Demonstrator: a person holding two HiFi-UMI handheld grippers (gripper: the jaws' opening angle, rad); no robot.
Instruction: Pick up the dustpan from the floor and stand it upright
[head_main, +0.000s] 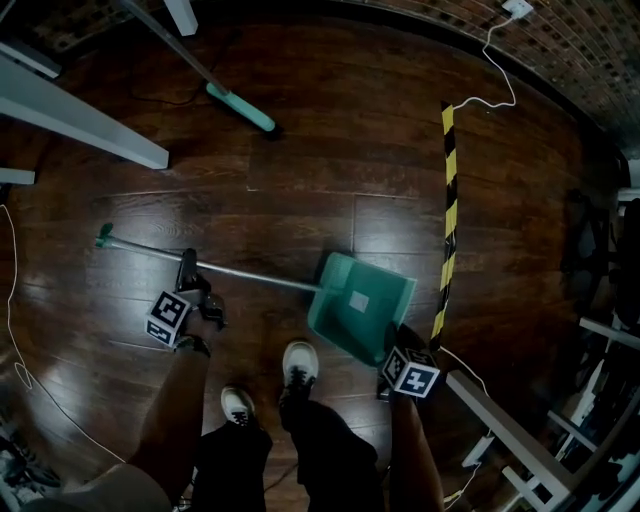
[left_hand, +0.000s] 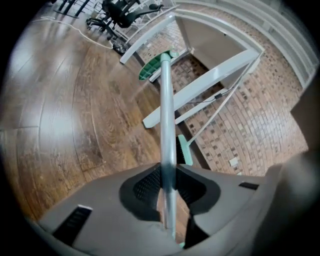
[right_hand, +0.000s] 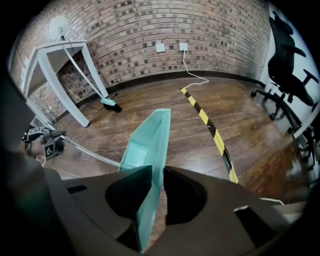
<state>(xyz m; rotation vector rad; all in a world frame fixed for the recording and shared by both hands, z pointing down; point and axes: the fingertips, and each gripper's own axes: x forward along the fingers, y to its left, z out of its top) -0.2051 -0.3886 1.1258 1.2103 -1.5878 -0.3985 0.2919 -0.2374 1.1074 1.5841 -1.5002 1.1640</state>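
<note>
Dark wooden floor (head_main: 300, 150), both grippers on the dustpan.
Head view: the green dustpan (head_main: 362, 305) sits tilted just ahead of the person's shoes (head_main: 298, 362), its metal handle (head_main: 250, 273) running left. The left gripper (head_main: 190, 268) is at the handle and the right gripper (head_main: 398, 340) at the pan's edge. Left gripper view: jaws pinch the handle. Right gripper view: jaws clamp the pan's thin side wall.
</note>
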